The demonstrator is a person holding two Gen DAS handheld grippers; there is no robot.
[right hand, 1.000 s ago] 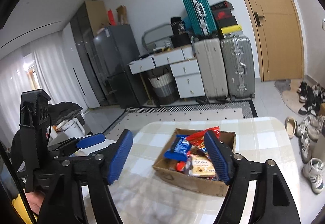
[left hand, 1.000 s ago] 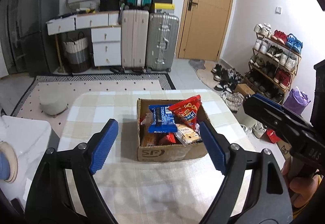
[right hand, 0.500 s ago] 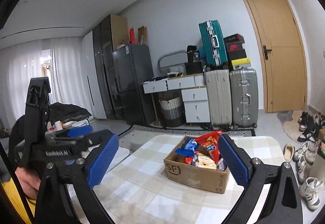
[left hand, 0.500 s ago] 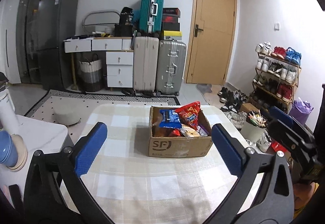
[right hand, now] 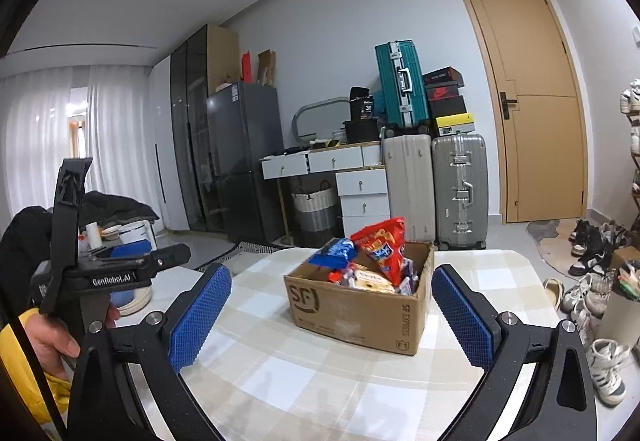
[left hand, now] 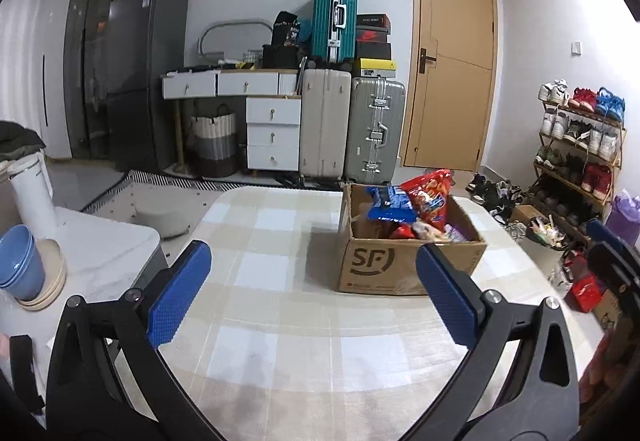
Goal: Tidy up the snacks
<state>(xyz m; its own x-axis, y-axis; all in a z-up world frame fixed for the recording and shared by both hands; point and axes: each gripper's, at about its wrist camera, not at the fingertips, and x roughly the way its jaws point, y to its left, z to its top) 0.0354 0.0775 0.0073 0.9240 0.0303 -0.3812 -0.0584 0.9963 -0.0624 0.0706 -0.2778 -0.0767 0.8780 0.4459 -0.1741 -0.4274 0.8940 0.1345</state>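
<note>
A brown cardboard box (left hand: 404, 267) marked SF stands on the checked tablecloth, also seen in the right wrist view (right hand: 352, 315). It holds several snack packs, among them a blue pack (left hand: 390, 205) and a red bag (left hand: 430, 197), both also in the right wrist view, blue (right hand: 334, 253) and red (right hand: 382, 247). My left gripper (left hand: 314, 293) is open and empty, well short of the box and to its left. My right gripper (right hand: 330, 315) is open and empty, with the box between and beyond its blue pads.
The table (left hand: 280, 313) has a beige and white checked cloth. A white side counter (left hand: 92, 257) at left carries blue bowls (left hand: 20, 261). Suitcases (left hand: 352, 129), drawers and a fridge stand at the back. Shoes and a rack (left hand: 576, 153) are at right.
Both grippers have pulled back and tilted up from the box, which now looks smaller and farther. The left view has also swung left. Both stay open.
</note>
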